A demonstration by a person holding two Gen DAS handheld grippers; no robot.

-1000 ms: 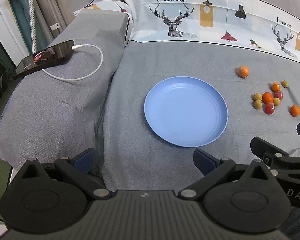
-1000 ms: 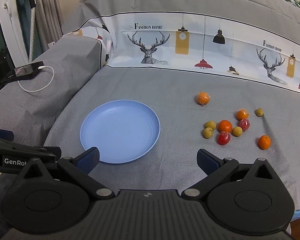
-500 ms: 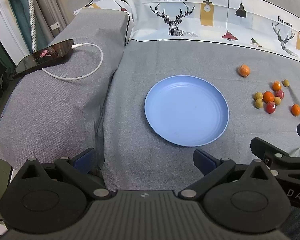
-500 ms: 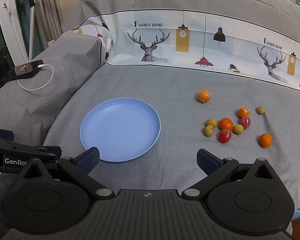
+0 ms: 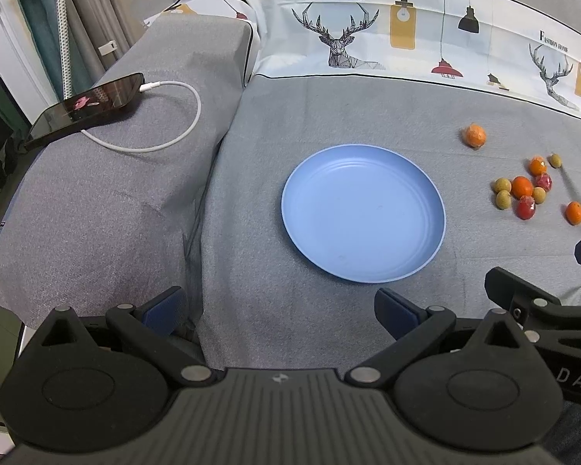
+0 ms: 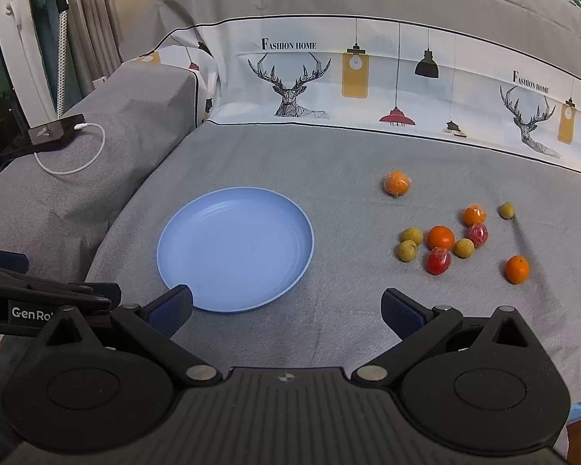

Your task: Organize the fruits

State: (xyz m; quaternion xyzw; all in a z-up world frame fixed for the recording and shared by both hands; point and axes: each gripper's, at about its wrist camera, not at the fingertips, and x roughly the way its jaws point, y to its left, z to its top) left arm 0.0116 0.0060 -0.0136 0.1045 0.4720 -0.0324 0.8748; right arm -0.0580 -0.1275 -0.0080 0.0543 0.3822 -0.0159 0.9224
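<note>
An empty blue plate [image 5: 363,213] [image 6: 235,248] lies on the grey cloth. To its right lie several small fruits: an orange one [image 6: 440,237] [image 5: 521,187] in a cluster with yellow-green and red ones, a wrapped orange one [image 6: 397,183] [image 5: 474,135] farther back, and a lone orange one [image 6: 517,269] [image 5: 574,212] at the right. My left gripper [image 5: 279,310] is open and empty, near the plate's front edge. My right gripper [image 6: 286,308] is open and empty, in front of the plate and fruits.
A black phone [image 5: 85,106] with a white cable [image 5: 166,143] lies on the raised grey-covered block at the left. A printed white cloth band [image 6: 368,89] rises behind the surface. The right gripper's body [image 5: 542,310] shows at the left view's right edge.
Both grippers have drifted slightly; the plate and fruits sit a little higher in both views. Nothing was picked up or moved.
</note>
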